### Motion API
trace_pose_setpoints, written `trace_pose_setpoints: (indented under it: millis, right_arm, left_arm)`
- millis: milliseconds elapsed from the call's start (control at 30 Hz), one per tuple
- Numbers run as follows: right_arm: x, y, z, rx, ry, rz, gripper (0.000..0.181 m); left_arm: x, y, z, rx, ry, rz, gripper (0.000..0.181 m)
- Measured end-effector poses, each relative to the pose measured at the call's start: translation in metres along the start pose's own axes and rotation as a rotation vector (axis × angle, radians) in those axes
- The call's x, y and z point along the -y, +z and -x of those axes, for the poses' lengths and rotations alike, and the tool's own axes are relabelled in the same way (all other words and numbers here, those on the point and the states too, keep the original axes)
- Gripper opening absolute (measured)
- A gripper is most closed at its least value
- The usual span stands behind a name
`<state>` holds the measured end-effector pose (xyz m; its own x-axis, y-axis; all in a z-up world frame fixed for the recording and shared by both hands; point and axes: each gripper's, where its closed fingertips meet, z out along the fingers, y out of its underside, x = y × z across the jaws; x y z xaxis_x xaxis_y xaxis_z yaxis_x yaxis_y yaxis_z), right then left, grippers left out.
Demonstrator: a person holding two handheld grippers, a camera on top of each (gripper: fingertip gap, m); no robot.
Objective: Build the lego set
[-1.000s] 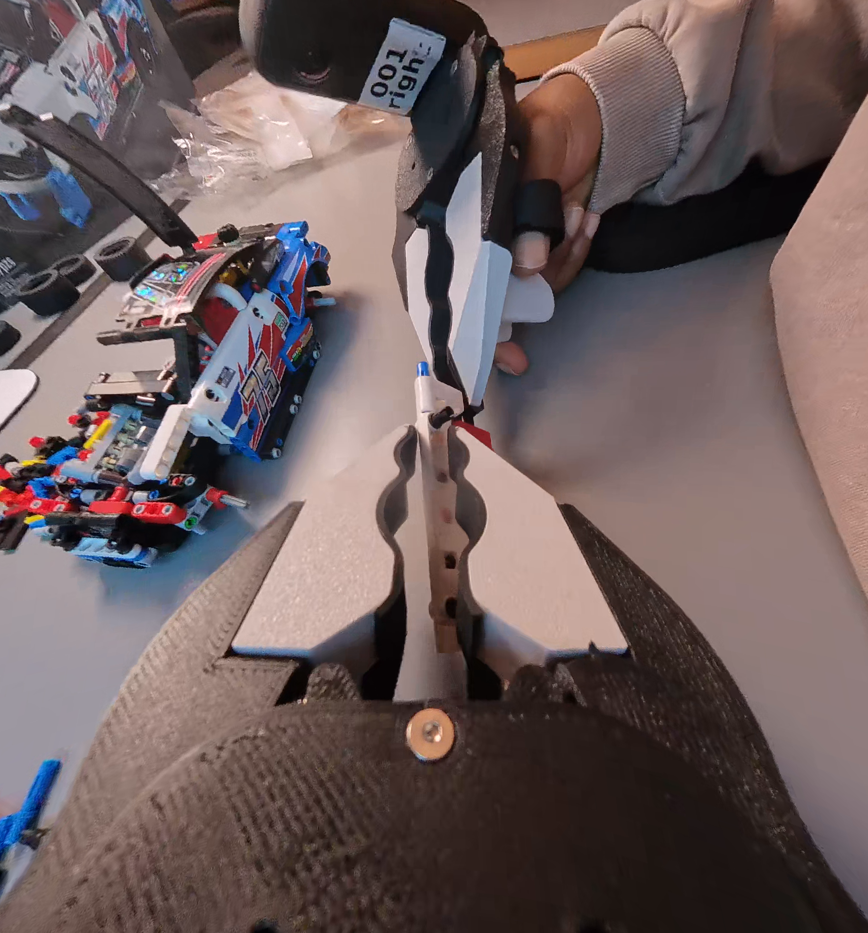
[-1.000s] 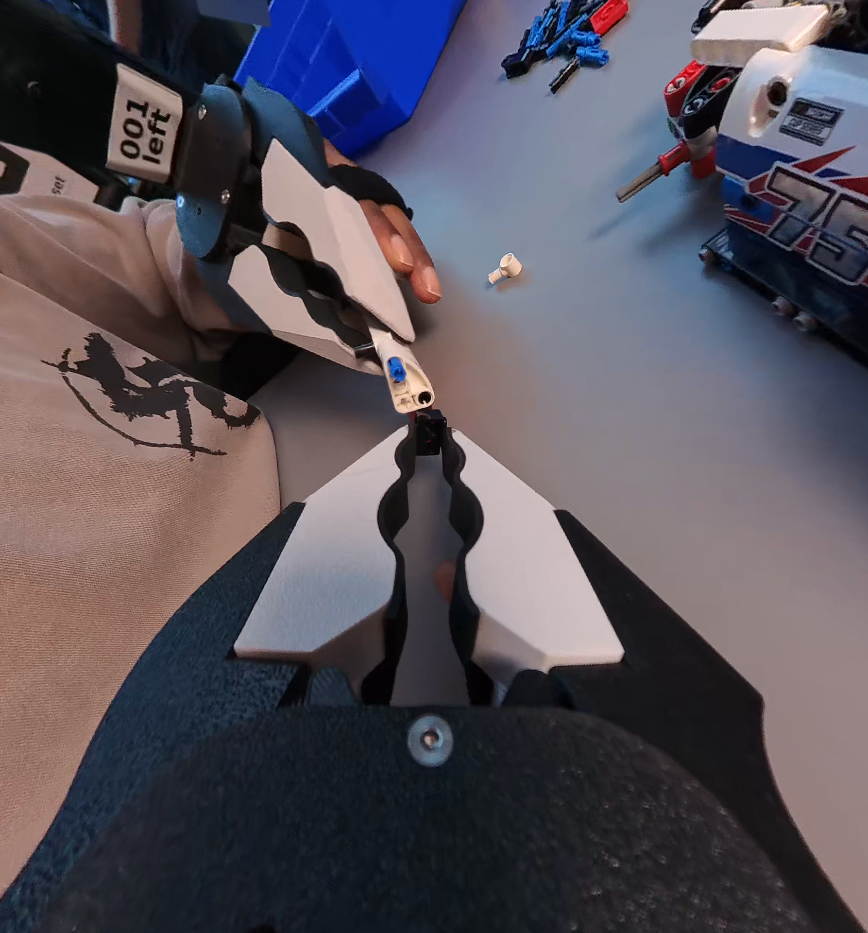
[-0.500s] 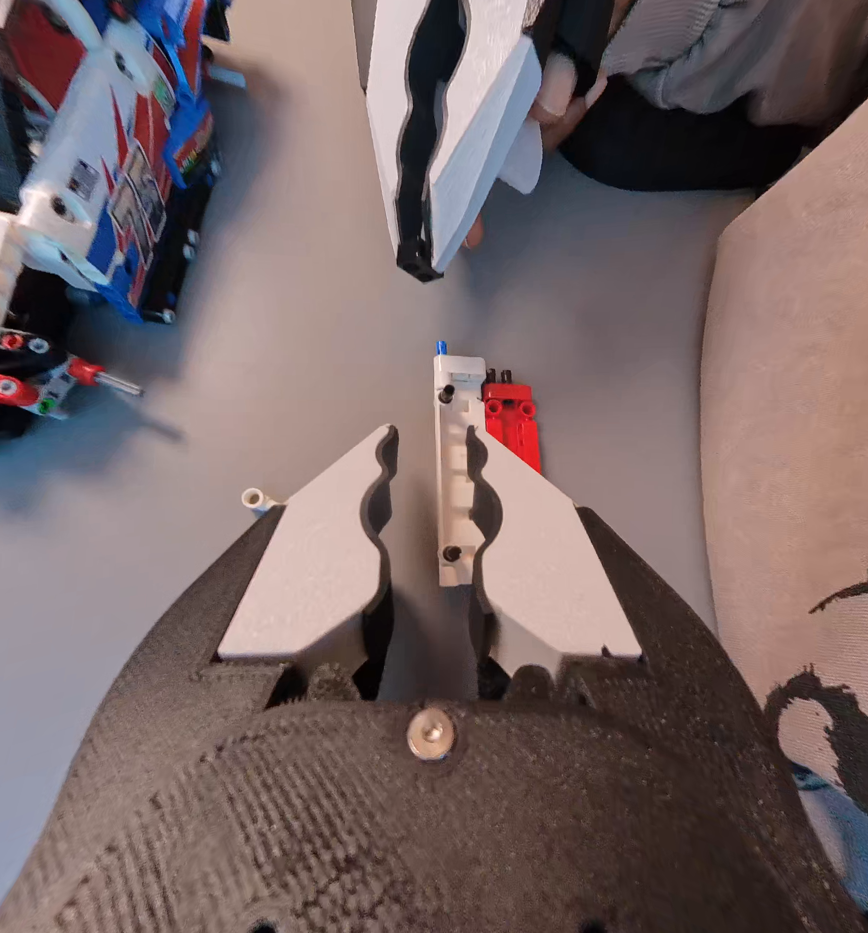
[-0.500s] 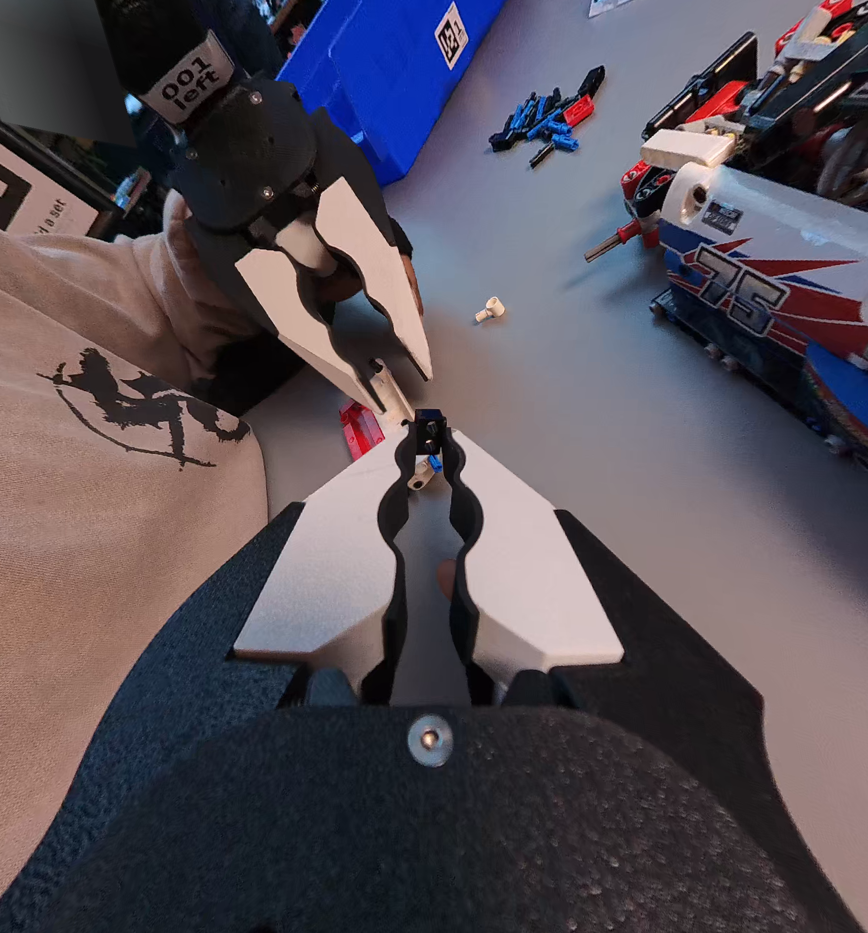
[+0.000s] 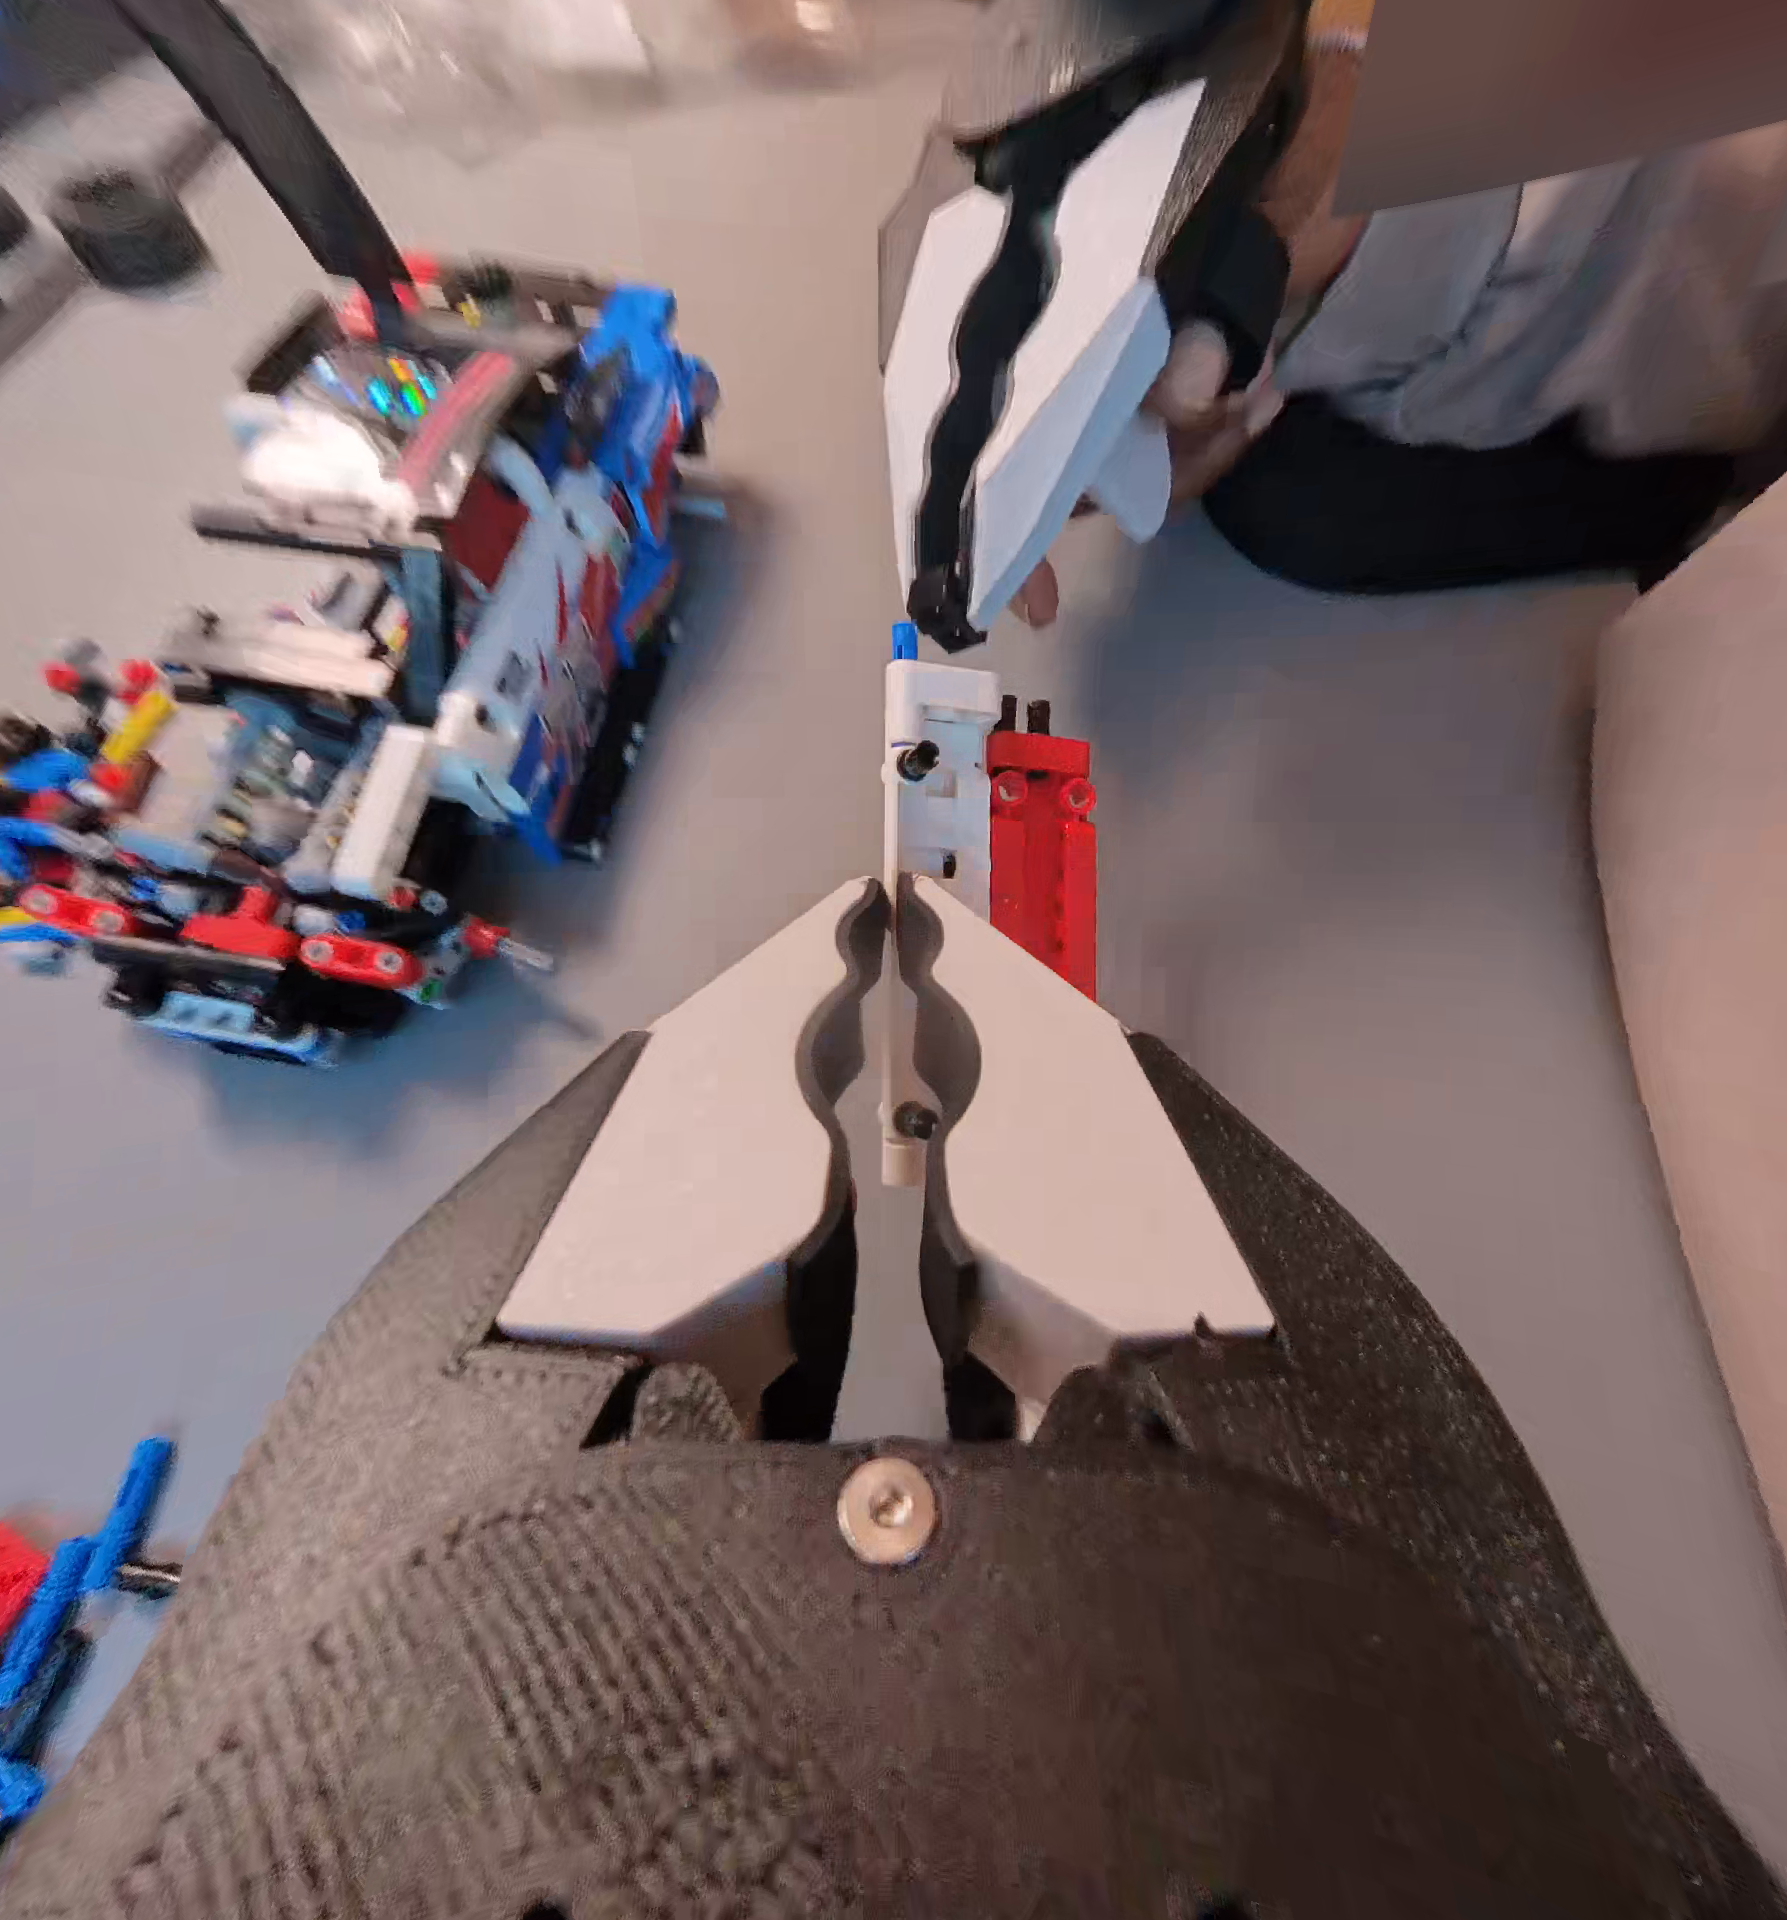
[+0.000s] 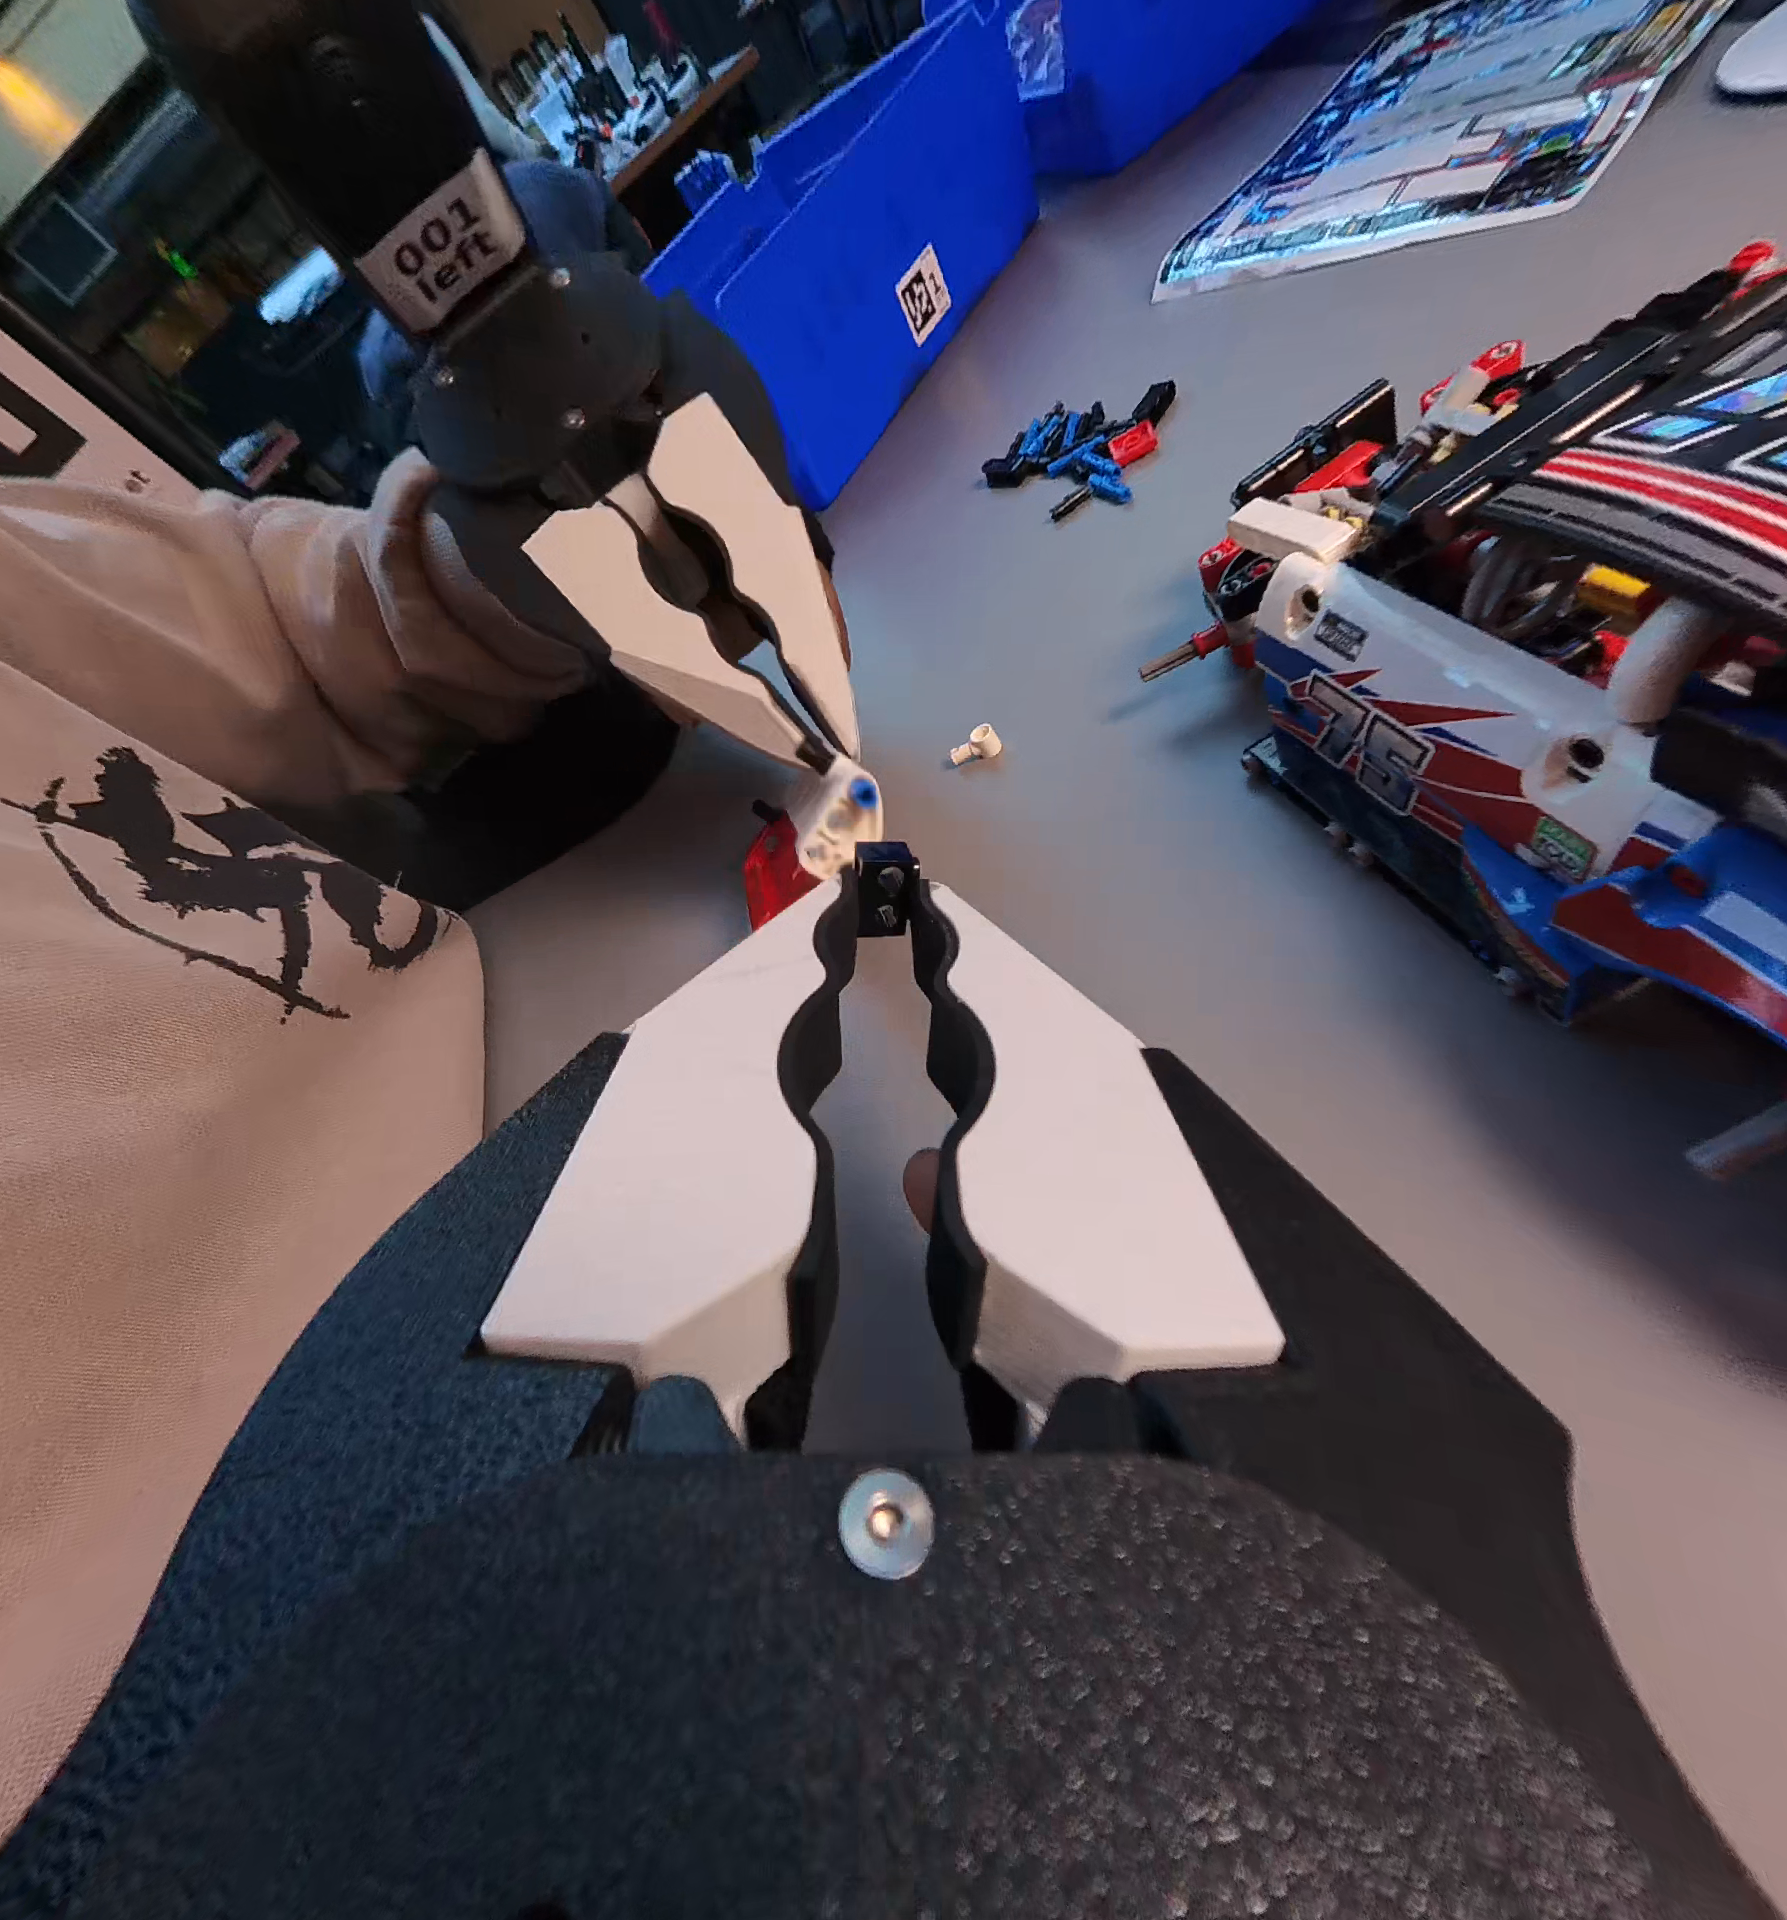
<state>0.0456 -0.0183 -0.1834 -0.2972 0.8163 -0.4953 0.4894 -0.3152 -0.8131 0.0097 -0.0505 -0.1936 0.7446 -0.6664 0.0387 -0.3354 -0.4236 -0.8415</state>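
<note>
My left gripper is shut on a long white lego piece with a blue pin at its far end. A red piece sits right beside the white one; I cannot tell whether they are joined. My right gripper is shut on a small black connector, held just short of the white piece's end. In the left wrist view the right gripper comes down from above, its black connector almost touching the blue pin. The half-built race car stands on the grey table, and shows blurred in the left wrist view.
A small white connector lies loose on the table. A pile of blue and black pins lies farther back, before blue bins and an instruction booklet. More loose pieces and tyres lie left. The person's beige sleeve is close. About 6 cm separates my left fingertips from my right.
Half a second ago my left jaws stood open around the white piece; now they are shut on it. My right gripper with the black connector has come closer to its blue-pin end.
</note>
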Motion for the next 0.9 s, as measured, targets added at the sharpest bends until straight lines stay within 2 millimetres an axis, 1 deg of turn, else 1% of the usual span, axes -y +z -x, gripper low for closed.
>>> trace_pose_setpoints:
  millis: [67, 133, 200, 333, 500, 533, 633, 733, 800, 900]
  right_arm:
    - [0.001, -0.003, -0.001, -0.005, -0.021, -0.006, 0.007]
    - [-0.003, 0.000, -0.002, -0.019, -0.046, 0.019, 0.007]
    - [-0.012, 0.007, -0.001, -0.026, -0.062, 0.059, 0.007]
    - [-0.017, 0.018, 0.006, 0.008, -0.103, 0.074, 0.007]
    - [-0.027, 0.021, 0.009, 0.057, -0.071, 0.111, 0.007]
    - [-0.029, 0.022, 0.010, 0.060, -0.072, 0.121, 0.007]
    - [-0.034, 0.026, 0.013, 0.077, -0.072, 0.154, 0.007]
    - [-0.035, 0.028, 0.021, 0.128, -0.036, 0.155, 0.007]
    - [-0.037, 0.029, 0.024, 0.141, -0.025, 0.167, 0.007]
    - [-0.037, 0.028, 0.020, 0.119, -0.038, 0.171, 0.007]
  left_arm:
    - [0.018, -0.007, 0.005, 0.112, 0.075, -0.153, 0.000]
    - [0.023, -0.007, 0.006, 0.195, 0.122, -0.213, 0.000]
    - [0.025, -0.003, -0.001, 0.213, 0.155, -0.248, 0.000]
    - [0.015, 0.015, -0.018, 0.122, 0.134, -0.205, 0.000]
    - [0.006, 0.024, -0.023, 0.020, 0.002, -0.155, 0.001]
    - [0.004, 0.026, -0.024, 0.006, -0.008, -0.143, 0.002]
    - [-0.002, 0.029, -0.029, -0.043, -0.028, -0.112, 0.015]
    - [-0.011, 0.033, -0.039, -0.141, -0.077, -0.051, 0.020]
    - [-0.019, 0.036, -0.044, -0.176, -0.069, 0.004, 0.020]
    - [-0.022, 0.037, -0.044, -0.160, 0.001, 0.035, 0.017]
